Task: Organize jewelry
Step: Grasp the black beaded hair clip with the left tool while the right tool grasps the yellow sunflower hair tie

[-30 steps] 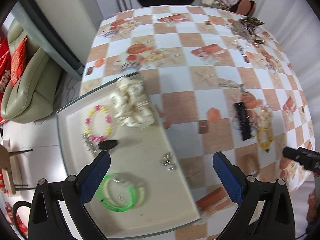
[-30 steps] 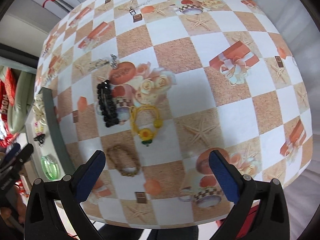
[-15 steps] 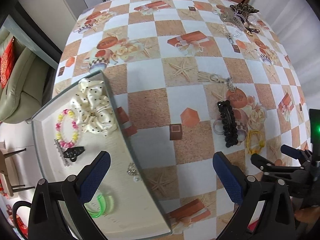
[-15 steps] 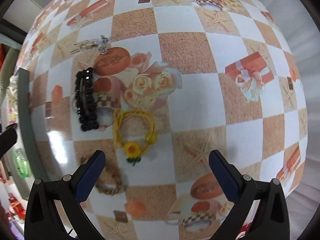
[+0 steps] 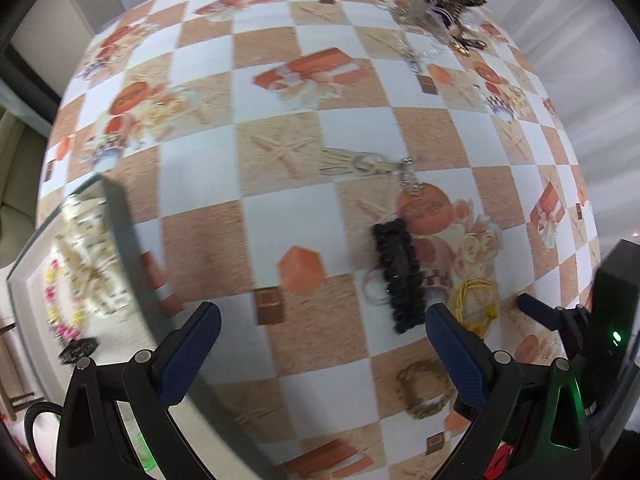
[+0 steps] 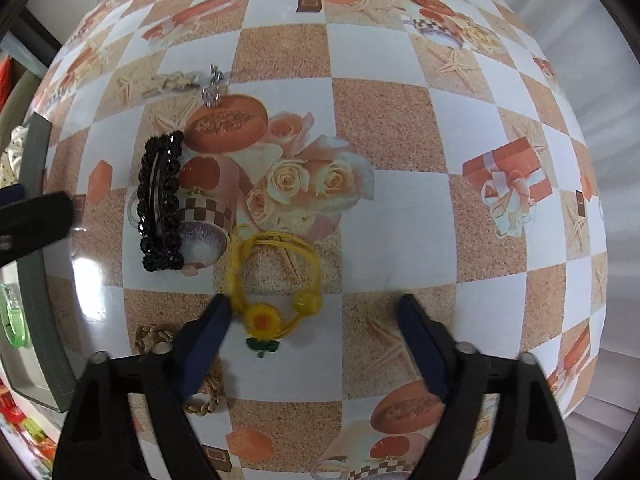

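Only R view: sunflower hair tie

Closing jaws around yellow hair tie

Count, right wrist view:
- black beaded hair clip, centre left: 1
- yellow sunflower hair tie, lower centre: 1
- brown braided bracelet, lower left: 1
- green bangle, in tray, left edge: 1
- far pile, top edge: uncountable.
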Demonstrator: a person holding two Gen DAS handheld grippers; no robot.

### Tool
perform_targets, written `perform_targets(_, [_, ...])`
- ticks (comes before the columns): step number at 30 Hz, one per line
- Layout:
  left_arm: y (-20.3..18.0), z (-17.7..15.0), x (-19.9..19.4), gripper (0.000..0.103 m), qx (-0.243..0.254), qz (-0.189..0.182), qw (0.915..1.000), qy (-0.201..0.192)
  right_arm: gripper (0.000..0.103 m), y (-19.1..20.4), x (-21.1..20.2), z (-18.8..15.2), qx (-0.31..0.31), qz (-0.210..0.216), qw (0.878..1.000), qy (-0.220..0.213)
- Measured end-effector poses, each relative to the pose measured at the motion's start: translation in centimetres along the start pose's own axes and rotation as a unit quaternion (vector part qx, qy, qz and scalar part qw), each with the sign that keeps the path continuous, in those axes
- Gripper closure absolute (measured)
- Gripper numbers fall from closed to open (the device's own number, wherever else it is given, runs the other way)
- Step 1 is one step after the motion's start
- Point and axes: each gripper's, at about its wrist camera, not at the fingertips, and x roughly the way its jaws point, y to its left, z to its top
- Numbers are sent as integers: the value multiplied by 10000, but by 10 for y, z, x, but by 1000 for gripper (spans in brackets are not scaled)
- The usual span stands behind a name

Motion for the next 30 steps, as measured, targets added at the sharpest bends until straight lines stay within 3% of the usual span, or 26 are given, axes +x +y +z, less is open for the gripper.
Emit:
perform_targets(7, [-23,12,25,0,116,-210,9995,183,56,-19,-9,-5,307,39,9994,-130])
perform_targets(10, [-29,15,37,0,127,-127,9995,253,64,-24,-11,-7,361,60,9992,-164])
perform_targets(14, [-36,18,45,1,209,14,9994,278,65,-27,-11,-6,378,98,9991,-154])
perform_targets(15, [-39,17,46,11,264,71,9992,293,65,-28,-11,-5,370,92,9992,-156])
perform_targets(18, [-48,16,49,19,471,321,9980,285,66,-33,-10,-2,318,57,9994,-156])
perform_targets(21, [-56,15,47,35,661,495,9963,217,82,-35,-9,-1,294,55,9994,-150])
perform_targets(22, [-57,15,46,45,685,499,9962,188,87,-33,-7,-2,294,63,9994,-146])
perform_targets(24, [-59,16,43,59,715,474,9962,128,87,-31,-10,-6,329,113,9993,-137])
perform_targets(30, [-54,15,34,63,608,228,9979,6,88,-53,-18,0,731,571,9956,-121])
